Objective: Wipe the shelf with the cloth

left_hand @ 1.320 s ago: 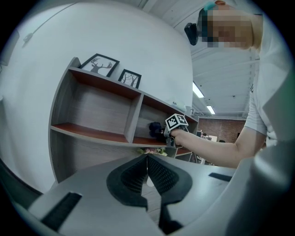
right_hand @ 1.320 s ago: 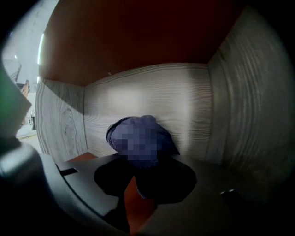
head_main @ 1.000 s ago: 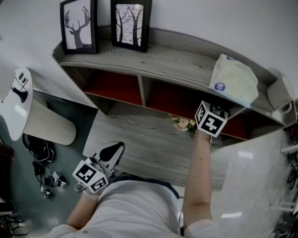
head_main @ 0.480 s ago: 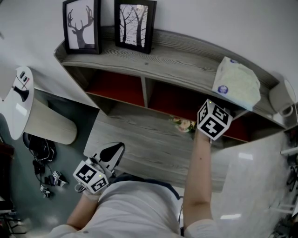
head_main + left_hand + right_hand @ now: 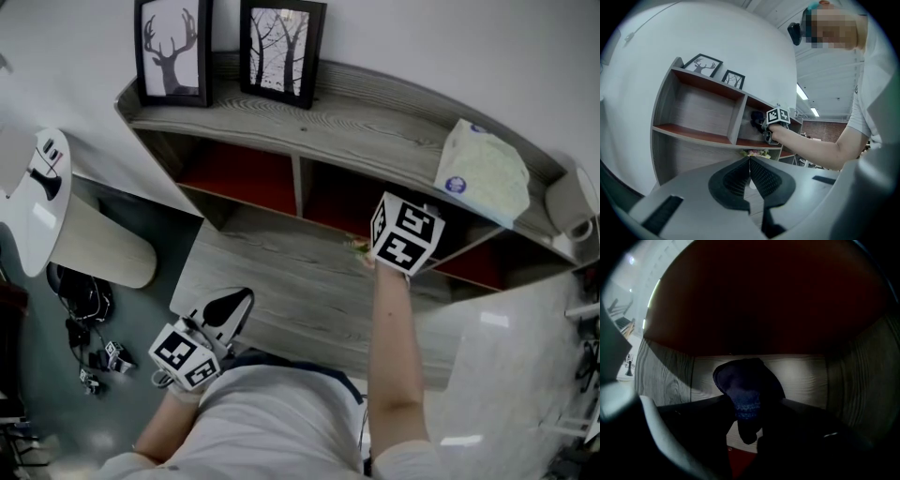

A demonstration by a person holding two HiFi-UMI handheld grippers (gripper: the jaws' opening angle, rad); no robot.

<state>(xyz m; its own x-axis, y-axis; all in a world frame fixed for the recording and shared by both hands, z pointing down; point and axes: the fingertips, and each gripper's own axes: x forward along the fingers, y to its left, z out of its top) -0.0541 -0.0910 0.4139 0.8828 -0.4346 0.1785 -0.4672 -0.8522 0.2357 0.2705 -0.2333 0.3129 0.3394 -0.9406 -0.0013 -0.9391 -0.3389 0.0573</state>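
We judge wiping under way, not finished. Right gripper [image 5: 749, 416] clamped on dark blue bunched cloth [image 5: 746, 387], deep inside compartment right of upright divider of grey wood-grain shelf with red back panels [image 5: 375, 120]. We cannot tell whether other compartments or top board (black-framed deer picture [image 5: 173, 52] stands there) are wiped. Left gripper [image 5: 750, 165] has jaws together, empty, low by our waist.

Head view hides cloth behind marker cube [image 5: 405, 232]; only right gripper view shows it. Left gripper view gives whole shelf from side.

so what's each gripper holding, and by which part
The right gripper pinches the dark cloth by a bunched part, and the rest bulges ahead of its jaws. The left gripper holds nothing, jaws together.
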